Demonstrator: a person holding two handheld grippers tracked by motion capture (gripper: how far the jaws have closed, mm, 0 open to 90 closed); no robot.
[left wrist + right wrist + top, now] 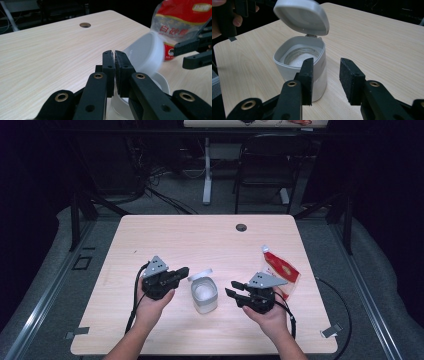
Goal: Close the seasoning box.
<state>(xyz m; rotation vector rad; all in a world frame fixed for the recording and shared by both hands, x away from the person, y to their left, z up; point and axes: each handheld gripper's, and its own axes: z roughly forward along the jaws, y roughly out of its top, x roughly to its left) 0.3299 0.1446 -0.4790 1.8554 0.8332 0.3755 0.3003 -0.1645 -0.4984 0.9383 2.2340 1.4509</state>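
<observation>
Broadly, we worked at a pale wood-grain table [165, 235] with a small round cable hole [241, 227] near its far edge. At the table's middle, between our two hands, stood a small white plastic jar with rounded corners [204, 295]; its hinged white lid [302, 16] was already swung up and open, and white granules showed inside. We judged the opening step done and the filling, if that was the aim, not yet begun.

A red and clear plastic bag of sugar [281, 269] lay flat on the table just beyond our right hand, apparently untouched.

Our left gripper [184, 271] sat just left of the jar, pointing toward the lid. In the left gripper view its jaws stood pressed together, with nothing visible between them; the raised lid was blurred just behind the tips, and we could not tell whether they touched it.

Our right gripper [232, 288] hovered just right of the jar, jaws spread apart and empty.

Nothing lay between the bag and the jar except that right gripper. Behind the table stood a dark chair [265, 165].
</observation>
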